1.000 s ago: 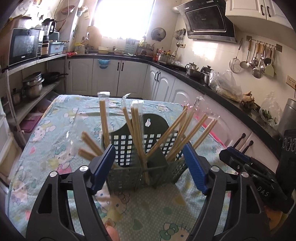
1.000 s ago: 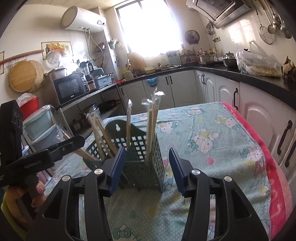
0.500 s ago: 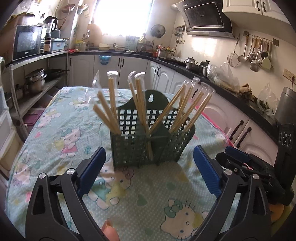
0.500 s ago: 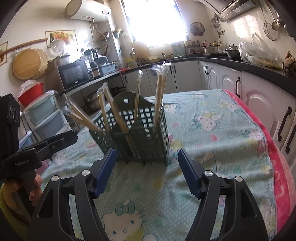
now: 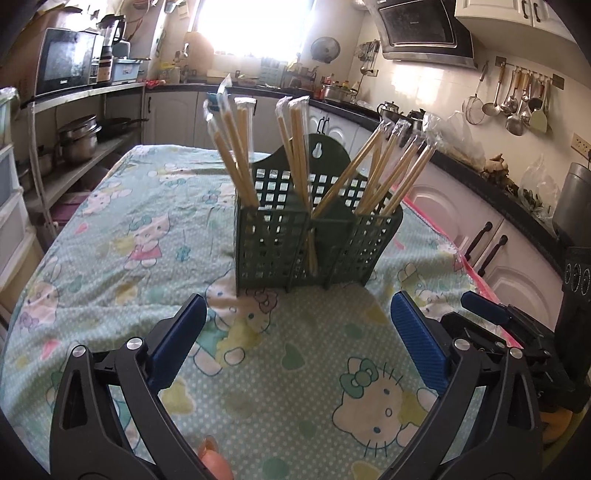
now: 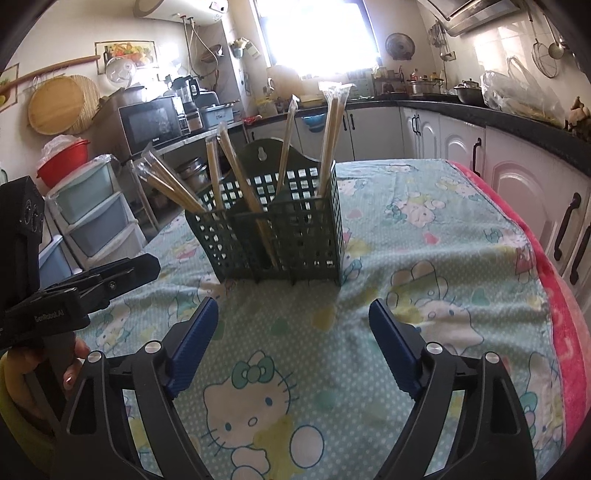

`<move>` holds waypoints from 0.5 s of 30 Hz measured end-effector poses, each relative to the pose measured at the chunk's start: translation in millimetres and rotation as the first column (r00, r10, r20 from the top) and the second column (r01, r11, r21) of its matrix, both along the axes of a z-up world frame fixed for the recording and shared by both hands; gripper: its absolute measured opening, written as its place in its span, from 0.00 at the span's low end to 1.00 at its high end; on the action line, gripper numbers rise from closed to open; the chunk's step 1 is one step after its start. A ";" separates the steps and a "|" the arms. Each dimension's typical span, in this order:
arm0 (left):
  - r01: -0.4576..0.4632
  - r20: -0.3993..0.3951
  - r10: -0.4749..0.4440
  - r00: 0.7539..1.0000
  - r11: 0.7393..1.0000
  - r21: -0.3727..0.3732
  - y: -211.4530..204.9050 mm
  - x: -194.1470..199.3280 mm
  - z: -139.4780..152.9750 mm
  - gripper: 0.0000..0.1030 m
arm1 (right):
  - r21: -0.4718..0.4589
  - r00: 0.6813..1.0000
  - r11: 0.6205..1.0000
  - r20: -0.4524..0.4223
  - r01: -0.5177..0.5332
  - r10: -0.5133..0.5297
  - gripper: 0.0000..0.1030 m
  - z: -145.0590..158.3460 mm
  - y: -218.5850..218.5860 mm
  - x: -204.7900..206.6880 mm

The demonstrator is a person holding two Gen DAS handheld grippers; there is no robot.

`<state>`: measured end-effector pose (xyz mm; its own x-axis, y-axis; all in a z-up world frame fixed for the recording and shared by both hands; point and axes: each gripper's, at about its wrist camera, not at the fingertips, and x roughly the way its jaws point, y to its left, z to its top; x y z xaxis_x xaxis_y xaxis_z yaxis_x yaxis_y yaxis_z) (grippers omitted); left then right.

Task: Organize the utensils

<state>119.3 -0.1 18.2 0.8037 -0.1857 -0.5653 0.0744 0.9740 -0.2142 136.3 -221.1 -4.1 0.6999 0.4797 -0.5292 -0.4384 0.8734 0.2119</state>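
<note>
A dark green plastic holder [image 5: 317, 236] with a grid of square holes stands upright on a table [image 5: 122, 221] covered with a pale green cartoon-cat cloth. It has several compartments side by side and a taller back panel with a hanging hole. Bamboo chopsticks [image 5: 391, 173] in clear wrappers stand in the compartments, leaning outward in bunches to the left, middle and right.

The left gripper [image 5: 299, 325] sits low in front of the holder, well short of it. Its blue-padded jaws are spreading, and only cloth shows between them. The right gripper [image 6: 291, 325] also faces the holder from its own side, apart from it, its jaws widening too, with nothing between them. In the right wrist view, the left gripper's black body shows at the left edge, held by a hand [image 6: 55, 373].

Behind the table are white cabinets [image 5: 458, 206], a black counter, a microwave [image 5: 66, 61] on a shelf, and a bright window [image 5: 255, 26].
</note>
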 end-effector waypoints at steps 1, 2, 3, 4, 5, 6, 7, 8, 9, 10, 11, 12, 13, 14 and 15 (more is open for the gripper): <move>-0.004 0.003 0.004 1.000 1.000 0.001 0.3 -1.6 -1.8 0.90 | -0.004 1.000 1.000 -0.003 0.004 -0.004 0.80 -2.6 -0.5 -0.4; -0.005 0.009 0.005 1.000 1.000 0.003 0.1 -3.3 -3.1 0.90 | -0.004 1.000 1.000 -0.004 0.007 -0.007 0.80 -4.6 -1.1 -1.4; -0.006 0.014 0.006 1.000 1.000 0.006 0.3 -4.6 -4.1 0.90 | 0.000 1.000 1.000 -0.004 0.010 -0.010 0.81 -6.8 -2.1 -2.6; -0.007 0.023 0.007 1.000 1.000 0.009 0.0 -6.3 -5.3 0.90 | 0.004 1.000 1.000 -0.001 0.010 -0.010 0.82 -8.5 -2.8 -3.9; -0.009 0.029 0.009 1.000 1.000 0.013 -0.3 -6.9 -5.7 0.90 | 0.004 1.000 1.000 0.003 0.013 -0.014 0.83 -10.5 -3.3 -5.2; -0.014 0.037 0.013 0.999 1.000 0.020 -0.9 -8.4 -6.7 0.90 | 0.000 1.000 1.000 0.009 0.020 -0.020 0.85 -12.3 -3.7 -6.6; -0.014 0.042 0.013 0.999 1.000 0.022 -1.2 -9.9 -8.3 0.90 | -0.004 0.999 1.000 0.019 0.027 -0.027 0.87 -13.4 -4.1 -8.0; -0.016 0.050 0.014 0.999 1.000 0.023 -1.5 -11.9 -9.9 0.90 | -0.006 0.999 0.999 0.031 0.034 -0.034 0.88 -14.3 -4.8 -9.7; -0.019 0.055 0.017 0.998 1.000 0.024 -1.6 -12.7 -10.2 0.90 | -0.008 0.998 0.999 0.042 0.039 -0.039 0.89 -15.3 -5.6 -11.3; -0.022 0.060 0.020 0.998 0.999 0.025 -1.2 -14.0 -11.0 0.90 | -0.007 0.998 0.999 0.055 0.044 -0.043 0.92 -16.3 -6.7 -13.3; -0.023 0.064 0.021 0.998 0.999 0.024 -1.2 -15.5 -12.4 0.90 | 0.000 0.997 0.999 0.064 0.050 -0.049 0.93 -17.2 -8.4 -15.2; -0.022 0.069 0.020 0.997 0.999 0.024 -1.4 -17.2 -13.6 0.90 | 0.006 0.996 0.999 0.074 0.051 -0.052 0.93 -17.3 -9.0 -16.7; -0.026 0.076 0.024 0.997 0.999 0.028 -1.7 -19.1 -14.7 0.90 | 0.011 0.995 0.999 0.089 0.051 -0.052 0.93 -17.5 -9.9 -19.1; -0.031 0.082 0.028 0.996 0.999 0.033 -2.4 -20.9 -15.4 0.90 | 0.013 0.994 0.999 0.098 0.051 -0.052 0.94 -17.6 -9.8 -20.5; -0.037 0.089 0.033 0.996 0.999 0.040 -3.0 -22.5 -16.8 0.90 | 0.015 0.993 0.999 0.106 0.051 -0.053 0.94 -18.4 -9.9 -22.2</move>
